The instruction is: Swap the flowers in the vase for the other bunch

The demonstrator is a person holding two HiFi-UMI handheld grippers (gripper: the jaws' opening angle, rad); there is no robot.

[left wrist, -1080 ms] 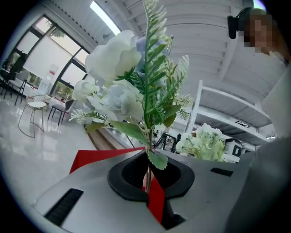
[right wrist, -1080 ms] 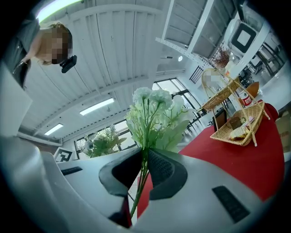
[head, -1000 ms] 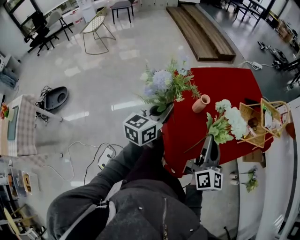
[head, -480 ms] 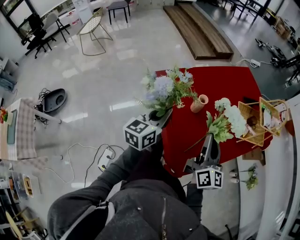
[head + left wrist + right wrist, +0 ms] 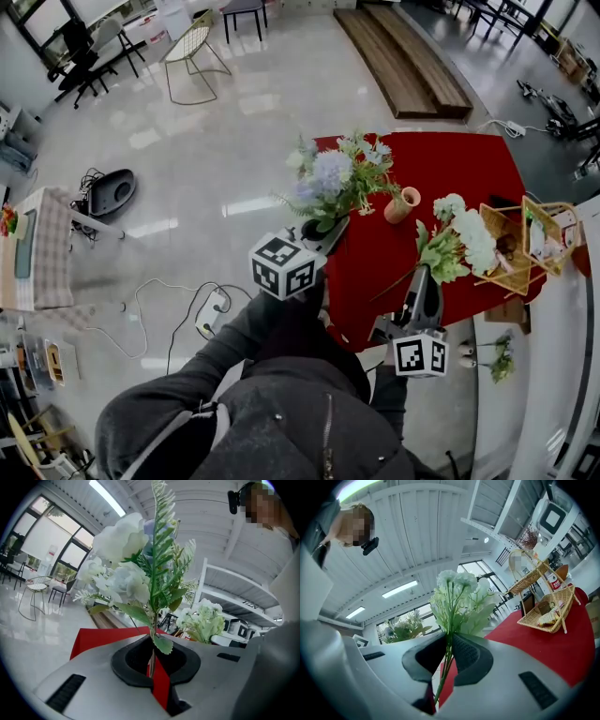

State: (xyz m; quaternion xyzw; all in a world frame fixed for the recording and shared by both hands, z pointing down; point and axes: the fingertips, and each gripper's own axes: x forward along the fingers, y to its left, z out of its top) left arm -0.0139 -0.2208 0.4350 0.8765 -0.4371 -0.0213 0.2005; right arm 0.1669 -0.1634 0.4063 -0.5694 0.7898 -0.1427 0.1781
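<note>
My left gripper (image 5: 323,228) (image 5: 152,663) is shut on the stems of the blue and white bunch (image 5: 335,176) (image 5: 136,569), held over the left edge of the red table (image 5: 450,169). My right gripper (image 5: 419,281) (image 5: 446,660) is shut on the stems of the pale green and white bunch (image 5: 459,242) (image 5: 459,603), above the table's near side. A small terracotta vase (image 5: 402,205) stands on the table between the two bunches, with nothing in it.
A wicker basket (image 5: 514,248) (image 5: 543,613) with small items sits at the table's right end. A white counter (image 5: 548,375) runs along the right. Cables and a power strip (image 5: 214,309) lie on the floor to the left, beyond them a wire chair (image 5: 192,52).
The blue and white bunch in my left gripper has drifted slightly right, further over the table. The right gripper and its bunch have stayed put.
</note>
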